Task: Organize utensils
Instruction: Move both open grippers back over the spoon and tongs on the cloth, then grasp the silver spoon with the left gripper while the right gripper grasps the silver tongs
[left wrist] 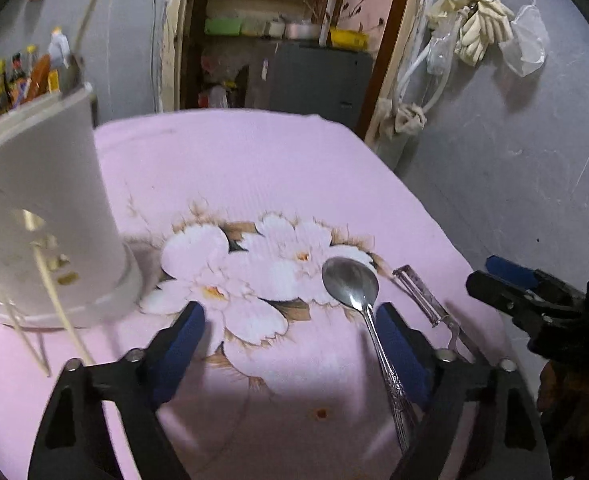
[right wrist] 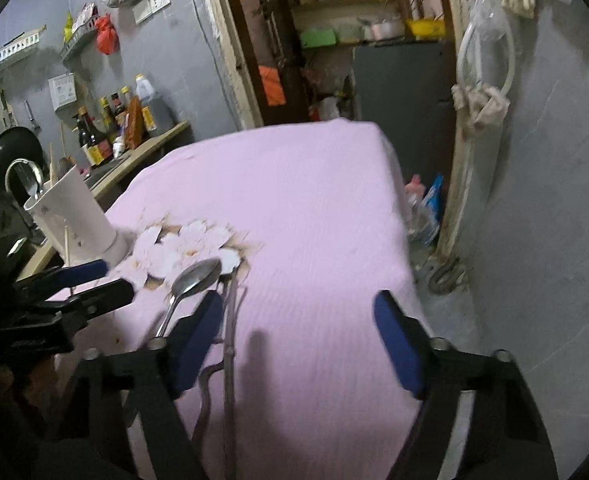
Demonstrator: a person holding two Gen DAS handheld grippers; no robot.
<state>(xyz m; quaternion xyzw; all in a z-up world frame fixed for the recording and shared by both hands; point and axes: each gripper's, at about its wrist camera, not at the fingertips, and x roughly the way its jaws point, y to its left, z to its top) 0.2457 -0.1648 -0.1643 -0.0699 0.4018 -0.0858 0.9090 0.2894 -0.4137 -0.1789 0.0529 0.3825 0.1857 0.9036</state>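
Observation:
A steel spoon (left wrist: 350, 280) lies on the pink flowered tablecloth (left wrist: 254, 160), its handle running toward me just inside the right finger of my left gripper (left wrist: 294, 336), which is open and low over the cloth. A metal peeler (left wrist: 422, 296) lies to the right of the spoon. A white utensil holder (left wrist: 46, 208) with chopsticks stands at the left. In the right wrist view the spoon (right wrist: 198, 276) and the peeler (right wrist: 228, 368) lie side by side; the peeler sits just inside the left finger of my open right gripper (right wrist: 300, 336). Neither gripper presses on anything.
The table's right edge drops off toward a grey wall (right wrist: 554, 200). A counter with sauce bottles (right wrist: 110, 124) and a pan stands behind the utensil holder (right wrist: 78, 216). An open doorway to a cluttered storeroom (left wrist: 278, 40) is beyond the table's far edge.

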